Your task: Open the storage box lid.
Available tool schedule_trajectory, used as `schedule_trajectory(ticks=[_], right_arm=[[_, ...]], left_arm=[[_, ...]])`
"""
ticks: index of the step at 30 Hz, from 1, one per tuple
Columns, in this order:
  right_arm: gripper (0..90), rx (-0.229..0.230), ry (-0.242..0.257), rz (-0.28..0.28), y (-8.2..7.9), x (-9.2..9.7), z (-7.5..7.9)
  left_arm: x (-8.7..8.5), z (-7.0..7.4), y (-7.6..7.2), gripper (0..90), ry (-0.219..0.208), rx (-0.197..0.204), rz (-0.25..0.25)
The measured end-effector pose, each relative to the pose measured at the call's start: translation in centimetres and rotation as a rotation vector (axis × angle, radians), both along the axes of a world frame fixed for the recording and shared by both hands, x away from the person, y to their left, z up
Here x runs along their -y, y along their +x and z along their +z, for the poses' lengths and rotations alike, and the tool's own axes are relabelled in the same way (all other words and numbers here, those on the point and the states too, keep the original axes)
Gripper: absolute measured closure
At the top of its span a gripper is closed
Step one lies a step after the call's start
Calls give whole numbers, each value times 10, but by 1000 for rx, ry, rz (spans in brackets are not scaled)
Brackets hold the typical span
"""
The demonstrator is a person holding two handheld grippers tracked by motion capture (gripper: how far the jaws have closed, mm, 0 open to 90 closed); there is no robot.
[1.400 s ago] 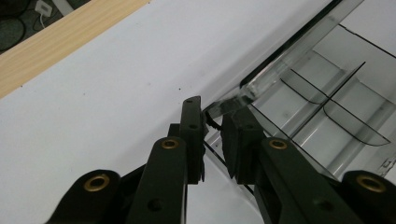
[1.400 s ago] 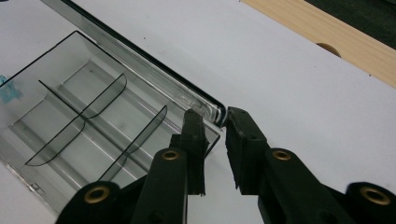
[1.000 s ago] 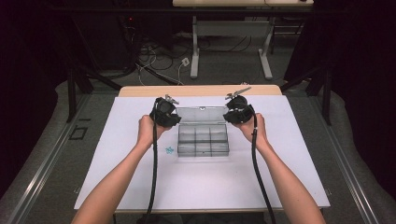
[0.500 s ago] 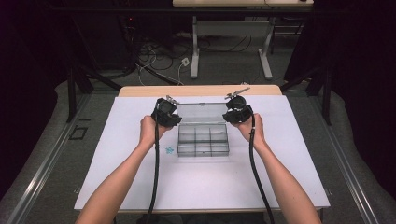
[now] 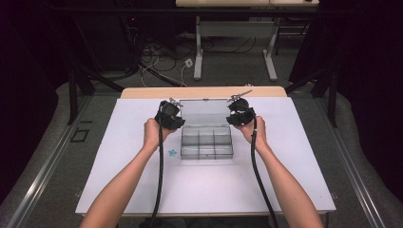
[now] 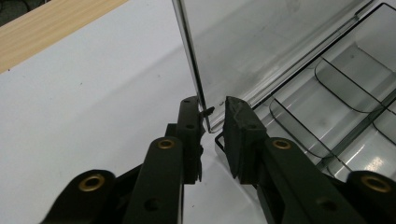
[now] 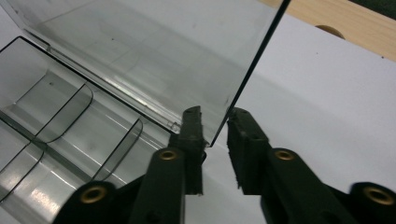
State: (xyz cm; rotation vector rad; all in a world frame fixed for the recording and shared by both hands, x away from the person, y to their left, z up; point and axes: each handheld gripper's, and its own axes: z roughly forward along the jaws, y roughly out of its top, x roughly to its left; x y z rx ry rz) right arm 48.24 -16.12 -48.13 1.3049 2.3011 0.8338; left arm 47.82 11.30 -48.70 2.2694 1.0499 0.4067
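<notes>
White sheeting covered the table [image 5: 142,190], with a strip of bare wood along the edge beyond both tongs. Between the two tongs stood a clear plastic compartment box [image 5: 207,143], its tray resting on the white surface just nearer the person than the jaws and divided by thin partitions into small cells. The transparent lid [image 5: 204,113] rose from the tray's far edge, open and near upright, and spanned the gap from one tong to the other.

The left gripper [image 6: 212,119], held in the person's left hand [image 5: 152,133], met the lid at its left lower corner; the lid's side edge lay against the left-hand jaw, with a visible gap to the other jaw. Its jaws had just been opening, so the lid stood between them but was no longer pinched.

The right gripper [image 7: 214,123], in the right hand [image 5: 252,133], straddled the lid's right lower corner in the same manner; its jaws had likewise just been opening, with daylight on both sides of the lid edge.

A small blue item [image 5: 172,152], too small to identify, lay on the sheet nearer the person than the left gripper, just beside the tray's left front corner.
</notes>
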Motion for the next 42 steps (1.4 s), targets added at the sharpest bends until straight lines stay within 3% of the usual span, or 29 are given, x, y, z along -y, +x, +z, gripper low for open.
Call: schedule_trajectory(ticks=[2, 5, 13, 16, 19, 20, 24, 25, 28, 37, 42], right_arm=[[705, -1, -25, 11, -4, 0, 0], [597, -15, -27, 33, -10, 2, -2], [356, -34, 37, 111, -43, 14, -6], [300, -42, 69, 157, -59, 17, -6], [258, -46, 85, 184, -72, 20, -10], [243, -67, 77, 201, -77, 21, -10], [196, -49, 94, 222, -94, 22, -18], [182, -77, 97, 225, -99, 23, -19], [154, -54, 125, 235, -109, 30, -29], [57, -99, 132, 250, -128, 47, -37], [5, -91, 130, 257, -137, 48, -44]], left_arm=[[-2, 0, -2, 650, 8, 2, -2], [-6, 1, -9, 465, 6, -8, 7], [-18, -4, -50, 186, -14, 14, -32], [-21, -8, -67, 157, -21, 28, -51], [-24, -12, -82, 136, 1, 22, -75], [-24, -14, -87, 130, 13, 32, -77], [-30, -20, -101, 115, 20, 46, -74], [-32, -22, -103, 106, 34, 46, -74], [-39, -25, -109, 64, 29, 37, -61], [-56, -36, -124, 0, 32, 22, -52], [-60, -39, -128, 0, 38, 23, -48]])
